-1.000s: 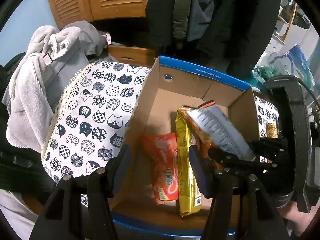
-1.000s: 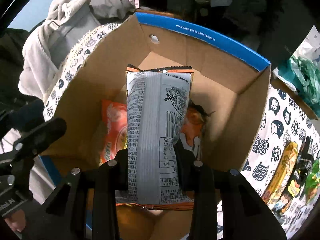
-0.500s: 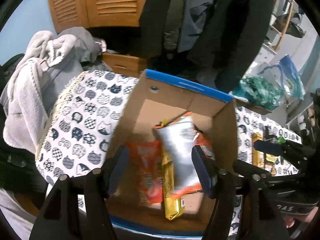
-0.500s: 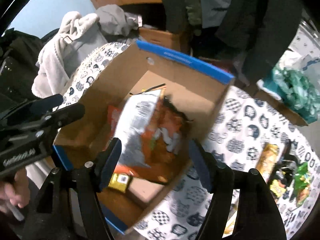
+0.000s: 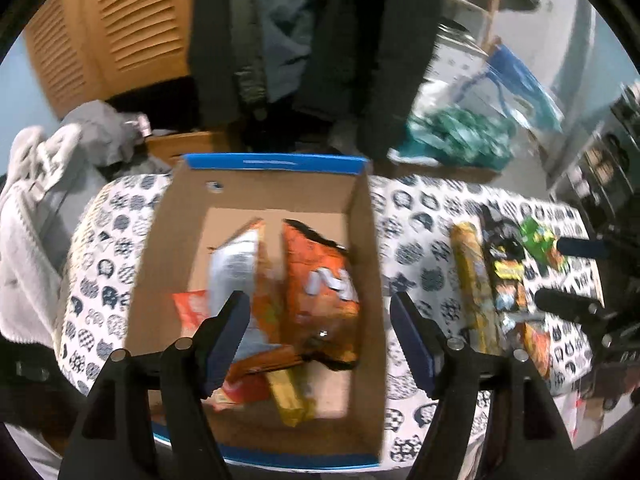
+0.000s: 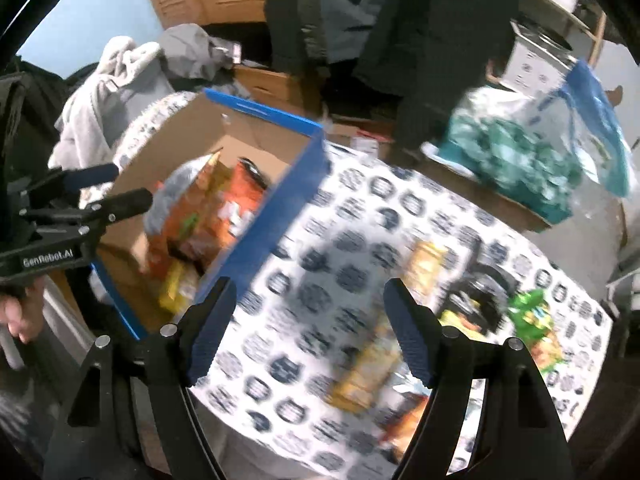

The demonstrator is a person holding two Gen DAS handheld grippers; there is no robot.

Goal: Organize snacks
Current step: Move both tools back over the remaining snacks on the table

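A cardboard box with a blue rim [image 5: 276, 164] stands on the cat-print tablecloth [image 5: 420, 240]. Inside it lie a silver-backed bag [image 5: 236, 268], an orange bag [image 5: 320, 280], a yellow bar [image 5: 288, 396] and a red packet [image 5: 192, 304]. My left gripper [image 5: 320, 320] hovers above the box, its jaws opening, with nothing between the pads. My right gripper [image 6: 310, 300] hangs over the cloth to the right of the box [image 6: 260, 110], jaws opening and empty. Loose on the cloth lie a long yellow pack [image 6: 428, 264], a black pack [image 6: 480, 292] and a green pack [image 6: 532, 316].
Grey clothes [image 5: 48, 184] are piled left of the table. Dark coats [image 5: 360, 40] hang behind it before a louvred wooden door [image 5: 120, 32]. A green bundle [image 5: 460, 140] and a blue bag [image 5: 520, 80] sit at the back right. A hand [image 6: 16, 316] holds the left gripper.
The right gripper let go of the silver-backed bag, which now lies in the box, then rose and swung right over the cloth. The left gripper drew back and opened wider.
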